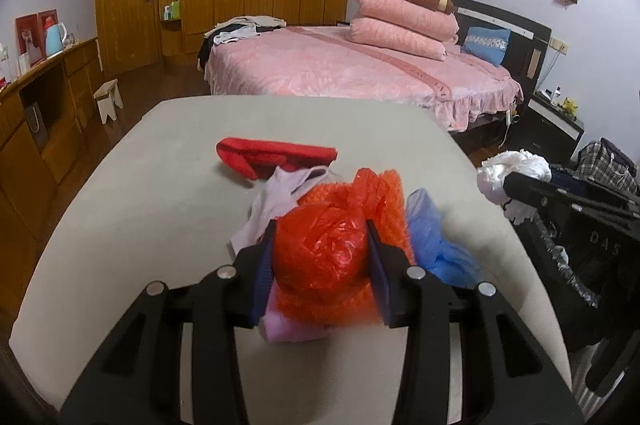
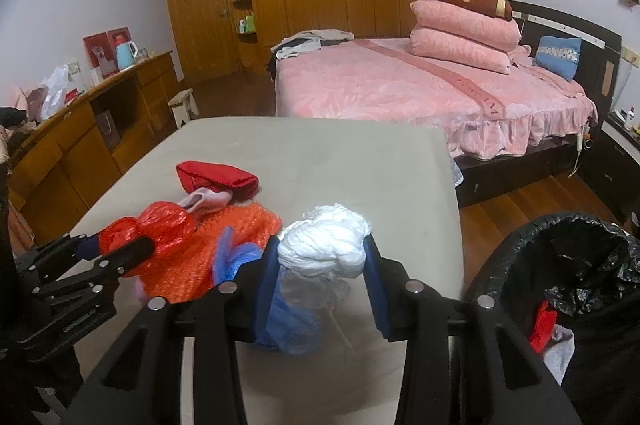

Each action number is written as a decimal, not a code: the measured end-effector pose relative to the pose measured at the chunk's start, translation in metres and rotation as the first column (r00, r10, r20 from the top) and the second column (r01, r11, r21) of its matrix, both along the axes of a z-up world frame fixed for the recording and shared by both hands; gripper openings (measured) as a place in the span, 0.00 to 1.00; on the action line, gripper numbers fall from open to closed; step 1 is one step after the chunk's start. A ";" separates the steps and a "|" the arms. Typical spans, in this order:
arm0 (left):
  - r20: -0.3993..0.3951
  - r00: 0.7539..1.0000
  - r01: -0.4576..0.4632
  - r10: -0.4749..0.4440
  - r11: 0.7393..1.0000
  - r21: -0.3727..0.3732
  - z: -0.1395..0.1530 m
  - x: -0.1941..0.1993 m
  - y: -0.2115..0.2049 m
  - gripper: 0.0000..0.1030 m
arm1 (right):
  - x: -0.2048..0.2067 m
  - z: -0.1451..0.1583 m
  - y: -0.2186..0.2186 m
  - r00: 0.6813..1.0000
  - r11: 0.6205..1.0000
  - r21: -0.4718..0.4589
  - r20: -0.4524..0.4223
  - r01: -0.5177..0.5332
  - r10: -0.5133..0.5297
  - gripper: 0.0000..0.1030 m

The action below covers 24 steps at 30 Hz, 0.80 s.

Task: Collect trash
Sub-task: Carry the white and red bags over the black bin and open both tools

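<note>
Left wrist view: my left gripper [image 1: 320, 253] is pinching one crumpled red plastic bag [image 1: 324, 249] between its two blue pads, just above the grey table [image 1: 140, 209]. Under and behind the bag lies one orange bubble-wrap sheet [image 1: 390, 193], with one blue plastic bag [image 1: 436, 245] touching its right side. One pale lilac cloth [image 1: 276, 201] pokes out on the left, and one red cloth [image 1: 272, 155] lies farther back on the table, just beside it. Off the right edge, my right gripper [image 1: 516, 185] holds one white plastic bag [image 1: 512, 173]. Its black body blocks most of what sits behind it.

Right wrist view: my right gripper [image 2: 322, 257] is clamped on the white plastic bag [image 2: 324, 241], lifted clear of the table [image 2: 360, 165]. The blue plastic bag [image 2: 288, 325] lies beneath it, partly hidden by my left finger. To the left, the left gripper [image 2: 120, 249] grips the red plastic bag [image 2: 160, 225] over the orange bubble-wrap sheet [image 2: 224, 249]. One bin lined with a black bag [image 2: 568, 265] stands on the floor at the right, just beside the table, with something red [image 2: 542, 325] and a pale scrap inside. One pink bed [image 2: 400, 89] stands beyond.
</note>
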State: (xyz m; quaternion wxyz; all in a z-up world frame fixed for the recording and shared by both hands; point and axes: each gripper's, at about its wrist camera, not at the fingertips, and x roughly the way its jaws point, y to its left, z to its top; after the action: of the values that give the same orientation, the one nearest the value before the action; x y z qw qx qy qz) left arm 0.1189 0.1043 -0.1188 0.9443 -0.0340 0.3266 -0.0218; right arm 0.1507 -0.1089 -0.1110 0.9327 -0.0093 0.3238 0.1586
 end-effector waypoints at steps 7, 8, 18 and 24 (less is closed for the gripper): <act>0.024 1.000 0.004 -0.004 1.000 0.004 0.015 0.000 -0.011 0.39 | -0.013 0.014 -0.010 1.000 1.000 0.017 0.024 0.011 -0.012 0.39; 0.028 1.000 0.005 -0.005 1.000 0.006 0.017 -0.001 -0.013 0.39 | -0.014 0.015 -0.013 1.000 1.000 0.019 0.027 0.013 -0.014 0.39; 0.072 0.996 0.049 -0.049 0.999 0.011 0.039 -0.008 -0.046 0.39 | -0.037 0.034 -0.047 0.995 0.997 0.031 0.063 0.077 -0.079 0.39; 0.097 0.991 0.093 -0.093 0.996 0.001 0.048 -0.008 -0.072 0.39 | -0.050 0.045 -0.077 0.986 0.990 0.033 0.095 0.134 -0.136 0.39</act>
State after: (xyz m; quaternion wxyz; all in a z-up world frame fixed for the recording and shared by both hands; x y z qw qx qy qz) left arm 0.1108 0.0324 -0.0711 0.9569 -0.0194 0.2818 -0.0681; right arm 0.1010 -0.1857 -0.0656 0.9560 0.0172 0.2758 0.0987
